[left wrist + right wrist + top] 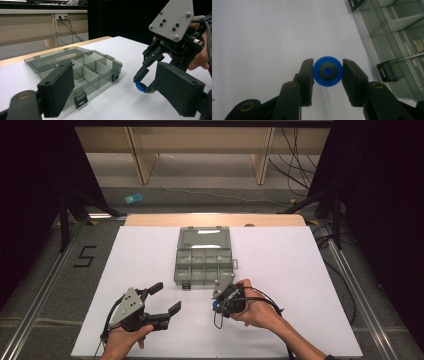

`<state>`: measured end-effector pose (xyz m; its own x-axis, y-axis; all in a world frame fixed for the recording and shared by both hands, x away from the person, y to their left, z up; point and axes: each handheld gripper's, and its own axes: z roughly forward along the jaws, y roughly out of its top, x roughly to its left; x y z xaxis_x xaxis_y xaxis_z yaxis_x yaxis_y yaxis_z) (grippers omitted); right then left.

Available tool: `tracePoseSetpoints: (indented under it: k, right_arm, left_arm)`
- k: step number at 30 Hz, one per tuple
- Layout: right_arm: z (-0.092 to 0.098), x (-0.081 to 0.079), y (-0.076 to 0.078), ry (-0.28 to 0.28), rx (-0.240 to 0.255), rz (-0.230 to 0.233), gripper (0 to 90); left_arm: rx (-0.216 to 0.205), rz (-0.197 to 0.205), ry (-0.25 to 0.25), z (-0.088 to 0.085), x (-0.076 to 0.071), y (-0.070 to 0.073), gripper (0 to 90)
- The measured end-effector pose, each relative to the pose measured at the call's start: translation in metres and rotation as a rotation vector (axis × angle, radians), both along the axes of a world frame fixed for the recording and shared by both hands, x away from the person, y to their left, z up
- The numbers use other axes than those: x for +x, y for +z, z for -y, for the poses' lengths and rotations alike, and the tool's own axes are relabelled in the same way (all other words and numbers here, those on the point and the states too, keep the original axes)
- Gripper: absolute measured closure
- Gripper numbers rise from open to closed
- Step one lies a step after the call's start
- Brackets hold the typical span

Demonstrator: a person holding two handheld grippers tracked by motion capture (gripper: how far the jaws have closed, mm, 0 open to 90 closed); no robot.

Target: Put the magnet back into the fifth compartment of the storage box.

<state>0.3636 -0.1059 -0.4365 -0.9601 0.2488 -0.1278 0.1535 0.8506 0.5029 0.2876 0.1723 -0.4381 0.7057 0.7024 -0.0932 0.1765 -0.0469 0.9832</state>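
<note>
Two grippers were at work over the white table (pixel 300 285), both on the person's side of the clear compartment box (pixel 204 260), which lay with its lid folded flat open. The right gripper (pixel 327 71) had its jaws pinched on a small blue ring (pixel 327 71) with a dark grey core, one pad pressed against each side of it. In the left gripper view the blue ring (pixel 140 87) hung in that grip just above the table, near the box's front latches (pixel 80 100) and outside the box. In the high view the right gripper (pixel 218 306) sat close to the near right corner of the box. The left gripper (pixel 166 299) stood farther from the box, off its near left corner, its jaws spread wide with nothing between them.
</note>
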Motion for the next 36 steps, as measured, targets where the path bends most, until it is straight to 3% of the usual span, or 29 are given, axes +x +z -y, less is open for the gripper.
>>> tracePoseSetpoints:
  k: [16, 36]
  right_arm:
    - [-0.01, 0.012, 0.009, -0.003, 0.048, 0.005, 62.5]
    - [-0.031, 0.029, 0.016, 0.008, 0.074, 0.045, 62.5]
  left_arm:
    - [0.0, 0.0, -0.001, 0.0, 0.0, 0.0, 15.9]
    - [-0.002, 0.002, 0.0, 0.0, 0.0, 0.0, 15.9]
